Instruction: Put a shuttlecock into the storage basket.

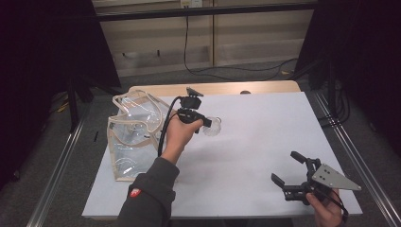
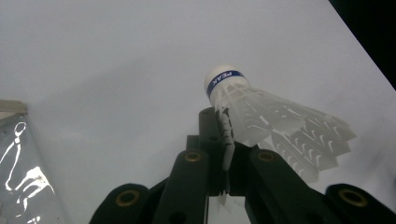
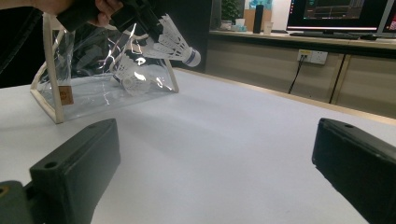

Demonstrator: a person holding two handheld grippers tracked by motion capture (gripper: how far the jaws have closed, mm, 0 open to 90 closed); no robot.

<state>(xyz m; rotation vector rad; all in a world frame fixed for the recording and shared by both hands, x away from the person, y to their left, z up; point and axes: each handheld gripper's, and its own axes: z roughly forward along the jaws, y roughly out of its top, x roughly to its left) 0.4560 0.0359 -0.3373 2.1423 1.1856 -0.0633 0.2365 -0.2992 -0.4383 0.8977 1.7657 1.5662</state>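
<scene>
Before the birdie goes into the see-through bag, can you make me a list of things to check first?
1. Is the birdie gripped? Ok: the left gripper is shut on its feathers.
2. Is it lifted off the table? Ok: in the right gripper view it hangs in the air.
3. Is the bag near? Ok: it stands right beside the left gripper.
4. Is the bag's top open wide enough? Cannot tell: the clear plastic makes the opening hard to see.
5. Is there space inside? Looks ok: one other birdie lies in there, with room around it.
6. Is the right gripper out of the way? Ok: it is open at the table's near right corner.
</scene>
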